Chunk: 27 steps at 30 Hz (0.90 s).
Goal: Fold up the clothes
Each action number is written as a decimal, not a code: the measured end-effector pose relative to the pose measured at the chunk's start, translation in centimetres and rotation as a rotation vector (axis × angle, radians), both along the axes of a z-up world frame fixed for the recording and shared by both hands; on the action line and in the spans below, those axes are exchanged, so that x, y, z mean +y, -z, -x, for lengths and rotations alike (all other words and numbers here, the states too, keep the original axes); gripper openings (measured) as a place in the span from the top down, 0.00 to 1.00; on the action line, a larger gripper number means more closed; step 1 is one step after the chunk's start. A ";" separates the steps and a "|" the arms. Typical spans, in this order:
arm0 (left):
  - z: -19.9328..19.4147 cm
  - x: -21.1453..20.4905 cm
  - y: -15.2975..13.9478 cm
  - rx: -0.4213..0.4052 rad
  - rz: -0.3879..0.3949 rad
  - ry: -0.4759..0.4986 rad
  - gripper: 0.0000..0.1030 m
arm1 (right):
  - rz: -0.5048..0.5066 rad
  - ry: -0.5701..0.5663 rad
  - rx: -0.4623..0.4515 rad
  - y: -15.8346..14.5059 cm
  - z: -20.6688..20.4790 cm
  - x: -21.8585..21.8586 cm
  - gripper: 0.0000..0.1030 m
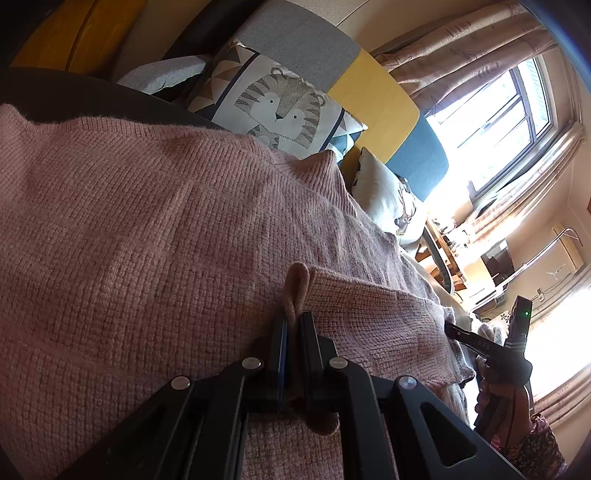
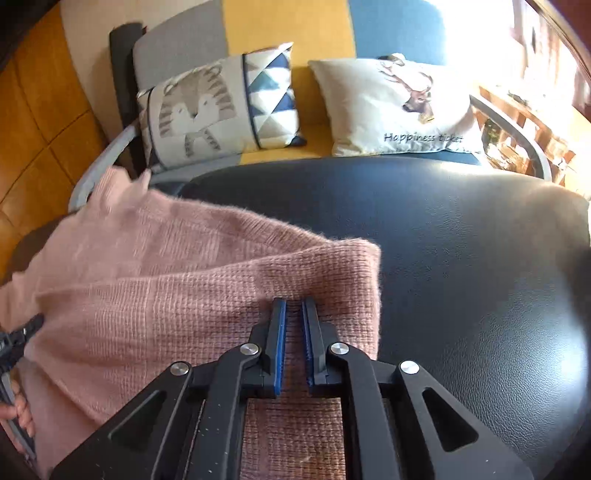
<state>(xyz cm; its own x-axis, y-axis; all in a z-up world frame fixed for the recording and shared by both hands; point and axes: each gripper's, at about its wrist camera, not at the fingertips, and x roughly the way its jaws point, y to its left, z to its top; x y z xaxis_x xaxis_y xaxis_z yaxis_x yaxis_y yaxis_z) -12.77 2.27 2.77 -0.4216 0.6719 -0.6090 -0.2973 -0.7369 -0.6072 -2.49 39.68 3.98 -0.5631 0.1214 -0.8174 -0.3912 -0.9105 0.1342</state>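
While the pink sweater (image 2: 155, 295) lies spread across the black padded surface (image 2: 461, 258), each claw clamps one point of its near hem, so that the edge can be carried as a straight line; that is the likely reason for the two-point hold.

Left claw (image 1: 293, 321): the jaws are nearly shut, with a pinched loop of knit standing up between the pads. The fabric is gripped, not merely touched. From this claw the sweater runs away toward the tiger cushion (image 1: 284, 107), flat, with a low ridge near its far end.

Right claw (image 2: 293, 310): the jaws are drawn close on the knit, with a narrow strip of fabric showing between the blue pads (image 2: 280, 347). It holds the sweater just inside the garment's right-hand corner, which is doubled back on itself. To the right of that corner the padded surface is bare.

Relative to the sweater, the tiger cushion and a white cushion with a deer print (image 2: 399, 107) stand beyond its far edge, on a sofa in grey, yellow and blue (image 2: 258, 29). A bright window with curtains (image 1: 509, 110) lies beyond the sofa's blue end.

Judgement: the fold is at an early stage, since most of the garment is in a single flat layer. A thick, fuzzy knit of this kind is likely to stretch and sag between the two grip points if lifted unevenly.
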 end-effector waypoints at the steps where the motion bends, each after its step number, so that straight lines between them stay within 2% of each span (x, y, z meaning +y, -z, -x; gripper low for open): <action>1: 0.0 0.0 0.0 0.000 -0.001 0.000 0.92 | -0.001 0.024 -0.003 -0.3 -0.2 -0.2 0.91; 2: 0.0 -0.1 0.1 -0.002 -0.006 -0.001 0.92 | -0.014 0.035 0.008 -0.9 -0.4 -0.9 0.87; 5: 0.0 -0.1 0.1 -0.004 -0.010 -0.002 0.92 | -0.026 -0.113 0.118 -2.8 -1.1 -5.1 0.86; 8: -0.1 0.0 0.0 -0.003 -0.009 -0.002 0.93 | -0.045 -0.253 0.162 -3.4 -0.8 -9.9 0.86; 10: -0.1 0.0 0.0 -0.003 -0.010 -0.002 0.92 | -0.064 -0.309 0.146 -2.9 0.0 -12.3 0.83; 13: -0.1 0.0 0.1 -0.004 -0.015 -0.003 0.92 | -0.136 -0.331 0.020 -0.1 1.6 -14.5 0.82; 18: -0.1 -0.4 0.1 -0.018 -0.046 -0.010 0.92 | -0.167 -0.325 0.038 -0.2 1.7 -14.9 0.82; 20: -0.2 -0.2 -0.6 -0.025 -0.011 -0.019 0.92 | -0.151 -0.323 0.047 -0.1 1.7 -14.6 0.82; 21: -0.6 0.1 -1.4 -0.008 0.018 -0.032 0.90 | -0.144 -0.322 0.051 -0.1 1.7 -14.4 0.82; 25: -3.2 2.2 -5.9 0.173 0.012 -0.040 0.83 | -0.161 -0.321 0.052 -0.1 1.4 -14.6 0.82; 27: -3.6 4.4 -7.4 0.204 0.029 -0.012 0.83 | -0.170 -0.320 0.051 -0.1 1.4 -14.8 0.82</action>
